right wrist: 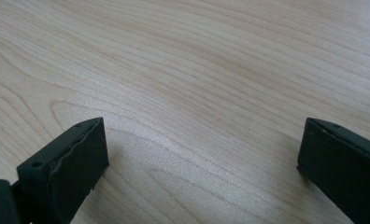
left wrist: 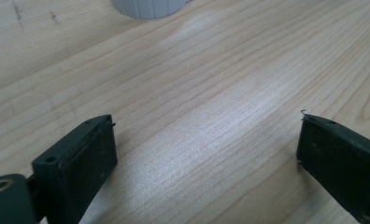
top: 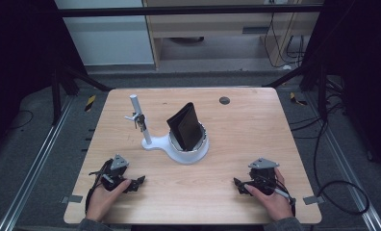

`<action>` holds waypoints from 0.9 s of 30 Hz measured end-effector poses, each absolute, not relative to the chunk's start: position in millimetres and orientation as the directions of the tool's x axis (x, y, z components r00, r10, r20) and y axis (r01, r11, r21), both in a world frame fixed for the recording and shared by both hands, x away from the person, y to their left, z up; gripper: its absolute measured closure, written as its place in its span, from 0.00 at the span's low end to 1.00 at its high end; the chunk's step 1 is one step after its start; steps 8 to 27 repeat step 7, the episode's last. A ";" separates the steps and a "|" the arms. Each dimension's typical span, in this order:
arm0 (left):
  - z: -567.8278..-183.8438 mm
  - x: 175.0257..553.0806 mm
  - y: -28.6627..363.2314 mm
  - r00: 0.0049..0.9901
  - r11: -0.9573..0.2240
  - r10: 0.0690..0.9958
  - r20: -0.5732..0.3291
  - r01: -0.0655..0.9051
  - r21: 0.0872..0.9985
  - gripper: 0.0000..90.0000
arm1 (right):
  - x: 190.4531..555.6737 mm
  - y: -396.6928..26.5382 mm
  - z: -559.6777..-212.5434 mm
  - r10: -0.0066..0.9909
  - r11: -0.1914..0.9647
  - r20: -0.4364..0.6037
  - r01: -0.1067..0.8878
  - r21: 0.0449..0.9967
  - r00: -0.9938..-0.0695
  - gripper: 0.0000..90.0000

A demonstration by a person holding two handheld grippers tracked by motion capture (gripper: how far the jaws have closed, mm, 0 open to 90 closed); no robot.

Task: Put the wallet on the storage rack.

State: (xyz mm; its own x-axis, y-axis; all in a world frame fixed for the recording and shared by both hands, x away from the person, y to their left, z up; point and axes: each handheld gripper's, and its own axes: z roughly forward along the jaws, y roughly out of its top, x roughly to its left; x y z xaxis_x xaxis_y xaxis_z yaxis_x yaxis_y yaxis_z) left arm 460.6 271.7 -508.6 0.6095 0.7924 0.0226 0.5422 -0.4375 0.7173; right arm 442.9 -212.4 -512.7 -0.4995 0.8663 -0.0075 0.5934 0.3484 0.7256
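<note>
Resting near the front edge of the wooden table [top: 256, 120]: two hands, each holding a gripper. Left hand [top: 101, 198] gripping the left gripper [top: 136, 182] at the near left; right hand [top: 271, 197] gripping the right gripper [top: 237, 184] at the near right. Both pointing inward, toward each other, well apart.

Writing, brands, labels: nothing legible showing on the grippers, the stand or the dark item. Small marks on the table in the left gripper view too faint for reading.

Left gripper [left wrist: 206, 140]: jaws standing wide apart, bare wood grain showing between them, nothing held, nothing between the pads. Lying low over the tabletop; contact with the wood not determinable. Pale ribbed base of the white stand [left wrist: 145, 7] appearing at the top edge of that view, well apart from the jaws.

Right gripper [right wrist: 202, 144]: jaws likewise spread wide, holding nothing, bare table between them.

Sitting at the table's middle: white stand [top: 188, 153] with a round cup-like base and a slim upright post [top: 139, 118] rising at its left, a small metal clip attached partway up the post. Black wallet [top: 186, 126] standing in the round base, tilted, leaning toward the far left, touching the rim. Both grippers lying well apart from the stand and wallet, nearer the person.

Small dark round grommet [top: 224, 100] sitting in the tabletop near the far edge.
</note>
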 end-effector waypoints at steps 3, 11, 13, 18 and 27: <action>-508.4 460.5 272.9 0.618 -0.442 0.786 0.018 0.541 0.715 0.03 | 442.7 -212.0 -512.8 0.867 0.349 -0.010 0.593 0.725 -0.497 0.02; -508.5 460.7 272.8 0.616 -0.443 0.788 0.021 0.542 0.714 0.02 | 442.1 -211.7 -512.7 0.871 0.343 -0.007 0.598 0.724 -0.491 0.02; -508.5 460.7 272.8 0.616 -0.443 0.788 0.021 0.542 0.714 0.02 | 442.1 -211.7 -512.7 0.871 0.343 -0.007 0.598 0.724 -0.491 0.02; -508.5 460.7 272.8 0.616 -0.443 0.788 0.021 0.542 0.714 0.02 | 442.1 -211.7 -512.7 0.871 0.343 -0.007 0.598 0.724 -0.491 0.02; -508.5 460.7 272.8 0.616 -0.443 0.788 0.021 0.542 0.714 0.02 | 442.1 -211.7 -512.7 0.871 0.343 -0.007 0.598 0.724 -0.491 0.02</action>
